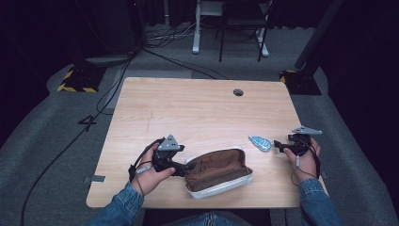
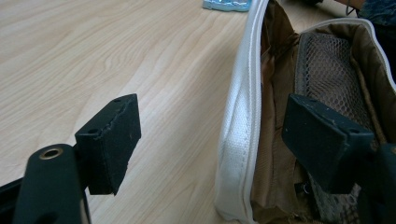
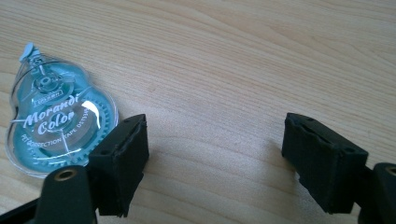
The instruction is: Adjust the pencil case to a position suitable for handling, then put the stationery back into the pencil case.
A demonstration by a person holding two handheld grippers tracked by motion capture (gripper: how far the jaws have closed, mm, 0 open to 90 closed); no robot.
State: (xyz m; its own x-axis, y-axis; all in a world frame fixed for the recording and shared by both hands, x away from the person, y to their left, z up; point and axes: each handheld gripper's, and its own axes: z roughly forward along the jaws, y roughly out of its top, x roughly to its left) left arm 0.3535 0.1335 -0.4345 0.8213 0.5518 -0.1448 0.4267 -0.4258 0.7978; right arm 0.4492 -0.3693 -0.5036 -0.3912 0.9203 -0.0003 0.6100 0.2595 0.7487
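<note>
— Where does the pouch (image 1: 217, 171) lie?
— At the near edge of the wooden table (image 1: 197, 108), unzipped: white woven shell, brown lining, mesh pocket inside. Its white rim stands between the jaws of the left gripper (image 1: 182, 169), which are spread wide and press on nothing.

— And right of the pouch?
— A teardrop-shaped, clear teal correction-tape dispenser (image 1: 260, 142) lies flat, just beside the right gripper (image 1: 276, 146), whose jaws hang released over bare wood.

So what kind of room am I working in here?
Probably a recording studio or lab, not a home: black curtains all round, cables trailing over grey carpet, hazard-striped stand bases behind a bare wooden table.
</note>
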